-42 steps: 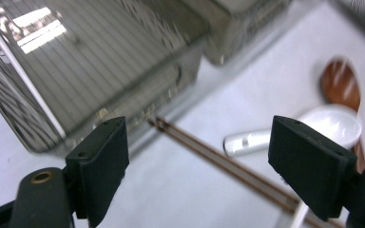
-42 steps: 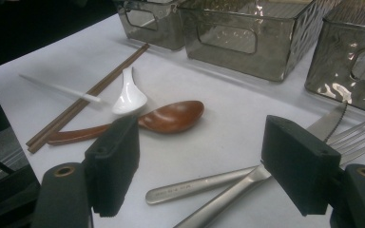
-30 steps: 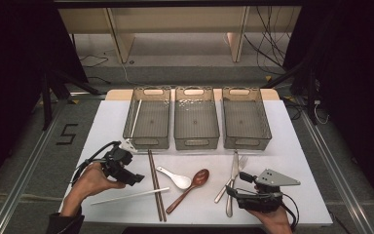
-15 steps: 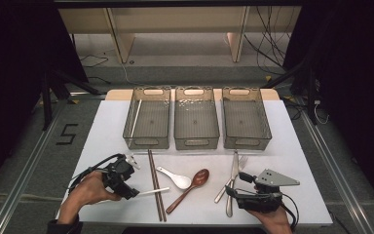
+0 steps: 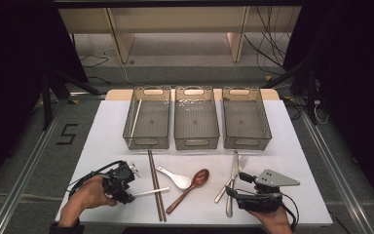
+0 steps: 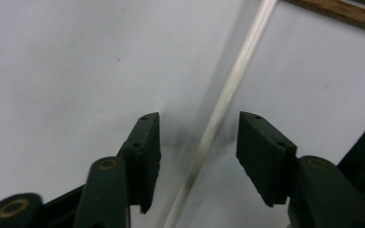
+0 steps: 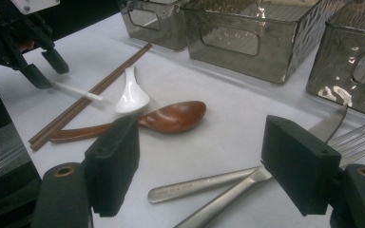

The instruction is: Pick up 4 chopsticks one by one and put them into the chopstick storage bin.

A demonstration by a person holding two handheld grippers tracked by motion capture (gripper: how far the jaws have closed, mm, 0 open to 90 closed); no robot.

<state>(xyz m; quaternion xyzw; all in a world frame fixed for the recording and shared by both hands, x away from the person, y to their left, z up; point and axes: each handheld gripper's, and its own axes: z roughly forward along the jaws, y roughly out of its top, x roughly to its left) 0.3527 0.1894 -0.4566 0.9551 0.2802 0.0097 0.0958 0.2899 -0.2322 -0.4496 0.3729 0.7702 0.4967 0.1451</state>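
One white chopstick (image 5: 136, 118) is already laid in the left bin (image 5: 146, 142) at the far edge of the surface (image 5: 302, 161). Its mate (image 6: 221, 105) lies near the front-left corner, straddled by the left hand-held gripper (image 6: 197, 137) — jaws have just been closing, pads not yet touching. The right hand-held gripper (image 7: 199, 164) is held open and empty over the knife (image 7: 247, 183) — wooden chopsticks (image 5: 156, 185), spoons and fork remain unsorted.
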